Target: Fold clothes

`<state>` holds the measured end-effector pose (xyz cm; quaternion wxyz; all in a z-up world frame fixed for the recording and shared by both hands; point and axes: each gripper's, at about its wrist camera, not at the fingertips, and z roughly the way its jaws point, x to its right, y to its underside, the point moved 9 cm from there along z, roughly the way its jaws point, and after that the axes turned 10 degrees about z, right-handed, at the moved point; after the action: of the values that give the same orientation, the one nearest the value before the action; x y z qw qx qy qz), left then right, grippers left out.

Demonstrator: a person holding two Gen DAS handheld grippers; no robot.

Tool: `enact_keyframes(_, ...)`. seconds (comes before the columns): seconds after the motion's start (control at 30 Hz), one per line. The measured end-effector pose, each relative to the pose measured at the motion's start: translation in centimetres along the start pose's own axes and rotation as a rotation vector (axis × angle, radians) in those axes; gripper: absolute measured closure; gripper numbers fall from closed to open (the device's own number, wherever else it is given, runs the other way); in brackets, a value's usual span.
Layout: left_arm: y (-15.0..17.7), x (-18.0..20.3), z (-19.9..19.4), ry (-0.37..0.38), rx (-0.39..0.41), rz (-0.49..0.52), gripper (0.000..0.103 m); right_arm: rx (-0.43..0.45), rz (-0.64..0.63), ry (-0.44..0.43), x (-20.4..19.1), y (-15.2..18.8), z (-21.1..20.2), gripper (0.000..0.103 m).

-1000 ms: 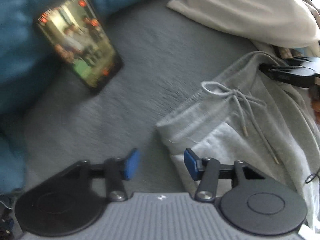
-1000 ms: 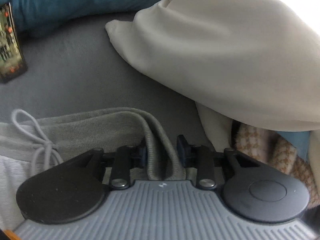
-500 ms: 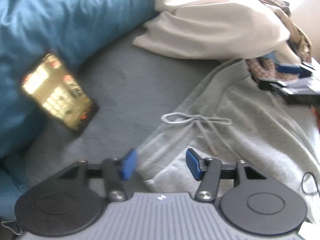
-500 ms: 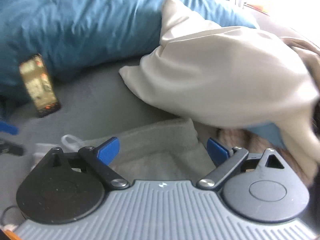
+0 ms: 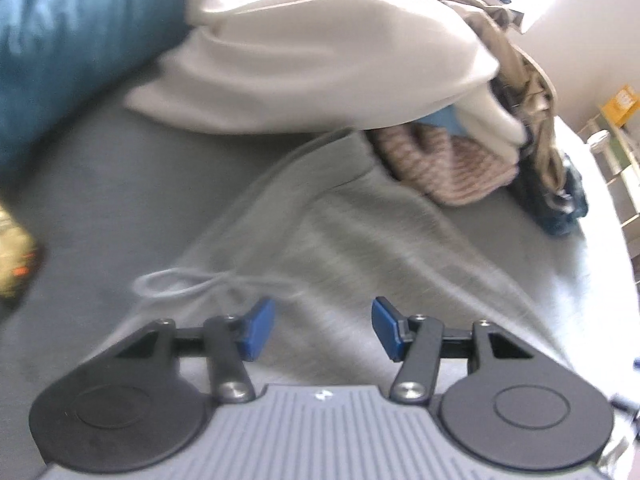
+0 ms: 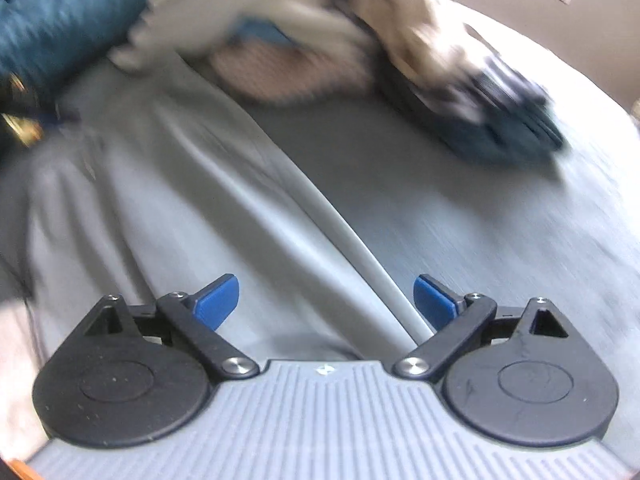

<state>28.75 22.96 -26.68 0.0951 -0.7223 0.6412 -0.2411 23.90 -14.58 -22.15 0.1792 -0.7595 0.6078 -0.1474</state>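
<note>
Sweatpants (image 5: 344,232) on bed (image 5: 132,184) — pillow (image 5: 320,52) behind

So my right gripper (image 6: 326,300) lets go of the grey sweatpants (image 6: 224,216) waistband it was pinching a second ago; its jaws have just been opening and now stand wide over the fabric, nothing pressed. Both views slide along the pants, and the phone (image 5: 14,256) drifts to the left view's edge.

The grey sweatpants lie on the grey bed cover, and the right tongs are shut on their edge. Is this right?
Not quite. The right wrist view shows the right tongs open above the grey sweatpants, gripping nothing. The sweatpants do lie on the grey bed cover.
</note>
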Motion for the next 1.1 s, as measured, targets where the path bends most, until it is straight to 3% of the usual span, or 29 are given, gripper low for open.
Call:
enact_keyframes(0.13, -2.4, 2.9, 2.7, 0.059, -0.006, -0.019, 0.048, -0.038, 0.051, 0.064, 4.6, 3.7, -0.5, 0.011)
enact_keyframes(0.27, -4.6, 5.6, 5.2, 0.089, -0.010, -0.024, 0.048, -0.055, 0.142, 0.076, 8.3, 5.7, 0.4, 0.019)
enact_keyframes(0.5, -5.4, 8.0, 8.1, -0.046, -0.019, 0.114, 0.048, -0.092, 0.219, 0.069, 13.9, 7.4, 3.8, 0.034)
enact_keyframes(0.63, -5.0, 8.2, 9.6, -0.093, -0.039, 0.149, 0.048, -0.136, 0.212, 0.050, 15.6, 8.4, 6.3, 0.036)
enact_keyframes(0.8, -5.0, 8.4, 11.5, -0.148, -0.042, 0.203, 0.048, -0.279, 0.196, 0.050, 16.6, 11.7, 9.1, 0.046)
enact_keyframes(0.87, -4.8, 8.4, 12.2, -0.171, -0.044, 0.224, 0.048, -0.290, 0.200, 0.054, 16.8, 12.2, 9.4, 0.048)
enact_keyframes(0.93, -4.6, 8.2, 12.9, -0.206, -0.047, 0.250, 0.048, -0.293, 0.211, 0.054, 17.0, 12.3, 9.5, 0.060)
enact_keyframes(0.97, -4.5, 8.1, 13.3, -0.225, -0.045, 0.260, 0.048, -0.296, 0.204, 0.063, 17.0, 12.1, 9.5, 0.073)
enact_keyframes(1.0, -4.5, 8.0, 13.6, -0.243, -0.040, 0.269, 0.048, -0.293, 0.193, 0.076, 17.0, 11.7, 9.4, 0.093)
enact_keyframes(1.1, -4.6, 7.5, 14.3, -0.297, -0.020, 0.277, 0.049, -0.253, 0.142, 0.145, 17.2, 10.1, 8.4, 0.097)
